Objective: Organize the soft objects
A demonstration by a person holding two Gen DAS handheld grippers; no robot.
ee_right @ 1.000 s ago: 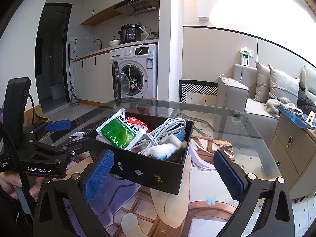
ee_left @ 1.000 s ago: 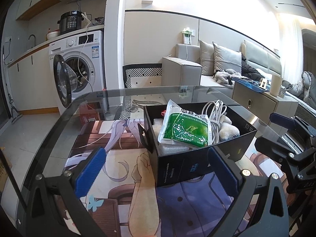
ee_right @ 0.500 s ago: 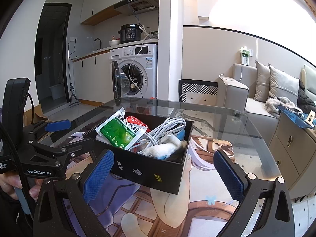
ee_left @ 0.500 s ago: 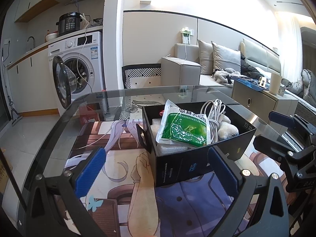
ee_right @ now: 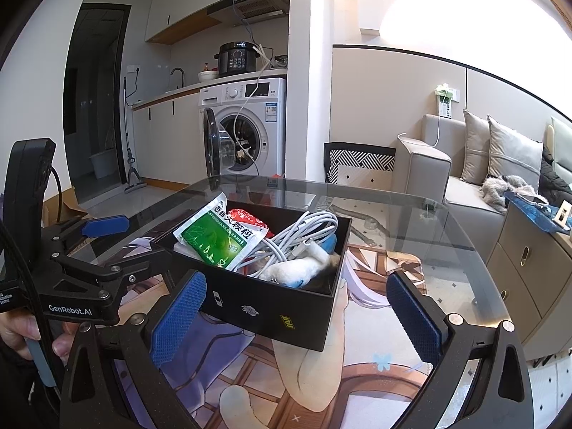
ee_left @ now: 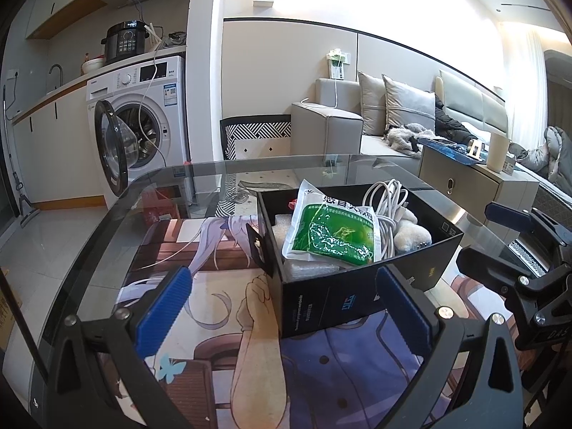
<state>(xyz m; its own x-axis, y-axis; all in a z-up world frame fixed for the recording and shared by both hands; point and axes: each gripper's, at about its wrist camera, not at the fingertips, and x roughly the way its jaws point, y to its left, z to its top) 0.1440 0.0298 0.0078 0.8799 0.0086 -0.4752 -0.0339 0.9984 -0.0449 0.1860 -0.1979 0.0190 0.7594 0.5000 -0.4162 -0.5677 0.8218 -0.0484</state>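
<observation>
A black open box [ee_left: 357, 296] [ee_right: 271, 311] stands on the glass table. It holds a green-and-white packet [ee_left: 332, 232] [ee_right: 218, 237], a coiled white cable [ee_left: 388, 207] [ee_right: 304, 234], a white plush toy [ee_left: 411, 234] [ee_right: 296, 271] and a red packet [ee_right: 246, 216]. My left gripper [ee_left: 282, 304] is open and empty, just in front of the box. My right gripper [ee_right: 296, 318] is open and empty, also in front of the box. Each gripper shows in the other's view, the right one [ee_left: 514, 246] and the left one [ee_right: 96, 246].
The round glass table [ee_left: 118, 221] [ee_right: 447, 221] has an anime-print mat [ee_left: 221, 321] [ee_right: 375, 339] on it. Behind are a washing machine [ee_left: 139, 121] with its door open, a patterned chair [ee_left: 257, 132], a sofa [ee_left: 375, 121] and a low cabinet [ee_left: 475, 186].
Both grippers have stayed open. The views have shifted only slightly; the box and its contents have not moved.
</observation>
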